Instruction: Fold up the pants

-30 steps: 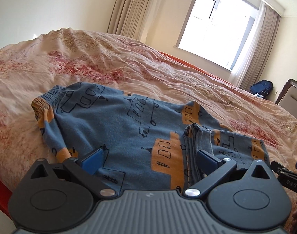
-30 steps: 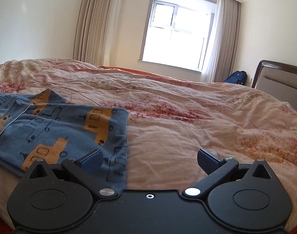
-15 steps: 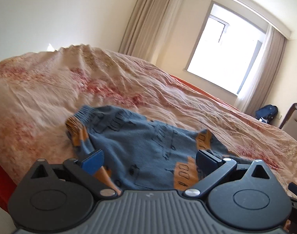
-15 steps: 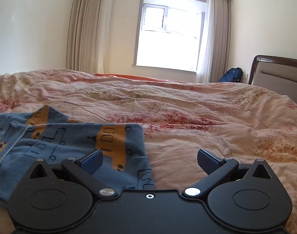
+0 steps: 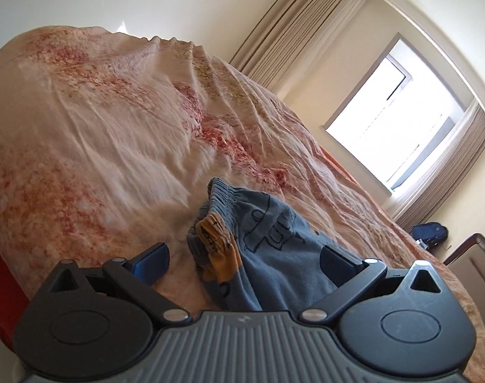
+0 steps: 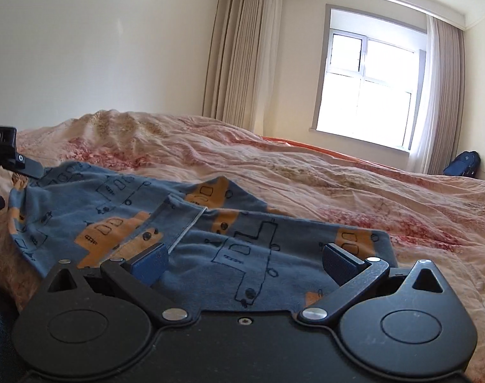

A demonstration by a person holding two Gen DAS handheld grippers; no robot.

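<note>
Blue pants (image 6: pixel 210 249) with orange vehicle prints lie on the bed, one leg laid over the other. Their gathered waistband end (image 5: pixel 223 220) shows in the left wrist view. My left gripper (image 5: pixel 245 265) is open, its jaws either side of the waistband end, just above the cloth. It also shows at the left edge of the right wrist view (image 6: pixel 6 156). My right gripper (image 6: pixel 245 263) is open and empty, low over the leg end of the pants.
The bed is covered with a wrinkled pink and cream quilt (image 5: pixel 114 127). A window with curtains (image 6: pixel 370 89) is at the far wall. A dark bag (image 6: pixel 462 162) sits on the floor by it. A wooden headboard (image 5: pixel 475 255) is at the right.
My left gripper has swung left and tilted, from over the middle of the pants to the waistband end. My right gripper has moved left, from the pants' edge to over the leg end.
</note>
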